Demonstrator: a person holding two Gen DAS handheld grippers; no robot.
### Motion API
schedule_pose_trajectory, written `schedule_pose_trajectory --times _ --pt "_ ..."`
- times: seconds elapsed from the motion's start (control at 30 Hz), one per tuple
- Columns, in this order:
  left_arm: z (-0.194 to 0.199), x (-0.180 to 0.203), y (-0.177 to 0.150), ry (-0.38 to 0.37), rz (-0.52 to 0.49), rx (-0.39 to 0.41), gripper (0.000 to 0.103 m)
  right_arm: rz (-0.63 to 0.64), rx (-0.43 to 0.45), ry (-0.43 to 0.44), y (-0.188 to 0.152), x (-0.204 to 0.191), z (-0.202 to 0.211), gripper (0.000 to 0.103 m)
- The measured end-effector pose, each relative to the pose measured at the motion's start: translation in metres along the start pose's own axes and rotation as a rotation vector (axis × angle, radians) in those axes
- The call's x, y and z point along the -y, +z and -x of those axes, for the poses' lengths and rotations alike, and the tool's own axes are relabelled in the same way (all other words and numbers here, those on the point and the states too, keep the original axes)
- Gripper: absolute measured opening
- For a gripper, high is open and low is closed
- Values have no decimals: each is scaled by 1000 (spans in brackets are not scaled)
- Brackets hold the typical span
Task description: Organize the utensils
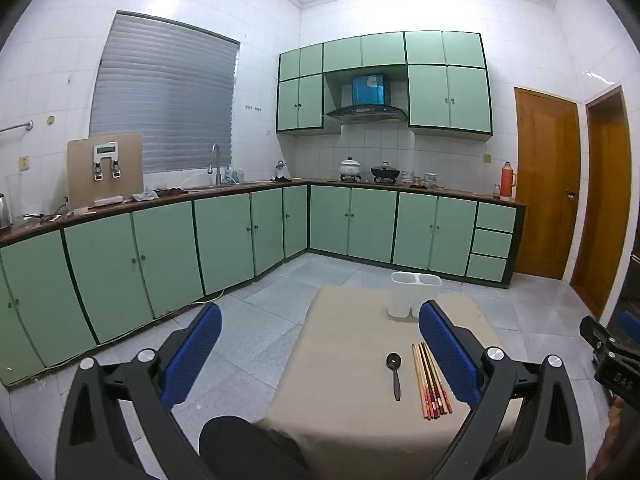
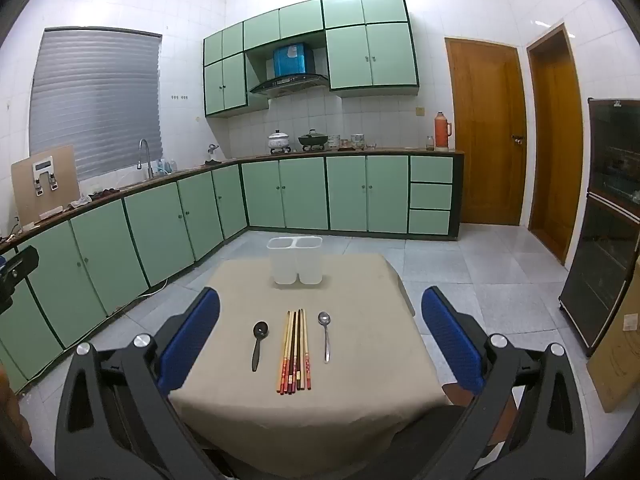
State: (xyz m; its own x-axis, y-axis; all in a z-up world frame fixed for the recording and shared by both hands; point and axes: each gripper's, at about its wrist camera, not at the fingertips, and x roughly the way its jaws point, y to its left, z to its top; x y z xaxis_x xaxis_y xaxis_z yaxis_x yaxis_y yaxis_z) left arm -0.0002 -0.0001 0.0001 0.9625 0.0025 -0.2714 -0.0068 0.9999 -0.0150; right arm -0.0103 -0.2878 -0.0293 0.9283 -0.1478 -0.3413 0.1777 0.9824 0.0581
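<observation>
A small table with a beige cloth (image 2: 360, 320) holds a black spoon (image 2: 258, 342), a bundle of several chopsticks (image 2: 295, 352) and a metal spoon (image 2: 325, 338), side by side. A white two-compartment utensil holder (image 2: 296, 260) stands upright at the table's far edge. My right gripper (image 2: 320, 344) is open and empty, held above the near edge with the utensils between its blue pads. My left gripper (image 1: 320, 356) is open and empty, left of the table; it sees the black spoon (image 1: 394, 372), chopsticks (image 1: 432, 380) and holder (image 1: 414, 294). The metal spoon is hidden there.
Green kitchen cabinets (image 2: 160, 220) run along the left and far walls. Two wooden doors (image 2: 488, 132) stand at the right, with a dark glass cabinet (image 2: 608, 216) and a cardboard box (image 2: 616, 344) beside the table. Grey tiled floor (image 2: 480, 264) surrounds the table.
</observation>
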Motion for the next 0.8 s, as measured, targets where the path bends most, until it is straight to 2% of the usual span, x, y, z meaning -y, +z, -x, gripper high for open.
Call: schedule_pose_trajectory --times 0.47,0.8 --pt "1 -7 12 -5 -4 -4 97 3 4 -2 7 -6 2 98" --pt "0 0 5 -3 -8 0 97 -1 12 2 4 1 5 98"
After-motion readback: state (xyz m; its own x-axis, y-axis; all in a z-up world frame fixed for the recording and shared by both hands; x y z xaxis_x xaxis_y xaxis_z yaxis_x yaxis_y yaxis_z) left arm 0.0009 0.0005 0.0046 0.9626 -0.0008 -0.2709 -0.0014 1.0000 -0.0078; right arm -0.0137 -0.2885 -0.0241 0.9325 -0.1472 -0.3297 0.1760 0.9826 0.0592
